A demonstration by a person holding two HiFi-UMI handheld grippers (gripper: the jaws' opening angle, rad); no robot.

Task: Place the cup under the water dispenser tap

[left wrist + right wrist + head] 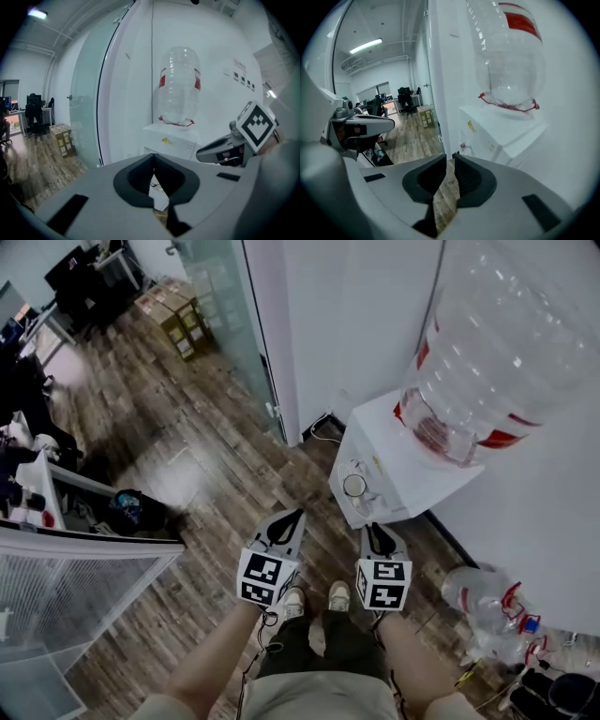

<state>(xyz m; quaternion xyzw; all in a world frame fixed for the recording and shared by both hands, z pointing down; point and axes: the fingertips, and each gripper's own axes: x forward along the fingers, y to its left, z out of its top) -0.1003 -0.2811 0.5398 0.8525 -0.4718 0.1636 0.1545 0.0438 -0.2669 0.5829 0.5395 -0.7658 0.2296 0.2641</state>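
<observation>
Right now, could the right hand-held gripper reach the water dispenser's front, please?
Probably yes: the right hand-held gripper hangs just in front of the water dispenser, pointing towards it, with nothing visible between them.

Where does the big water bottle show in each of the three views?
Head view: bottle at upper right.
Left gripper view: bottle in the centre, above the middle.
Right gripper view: bottle at upper right.
Shared landmark: the white dispenser beneath it.

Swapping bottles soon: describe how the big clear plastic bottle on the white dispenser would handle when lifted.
The big clear plastic bottle looks empty, so probably light for its size. Its ribbed walls may flex if squeezed. Round, it would likely roll.
</observation>
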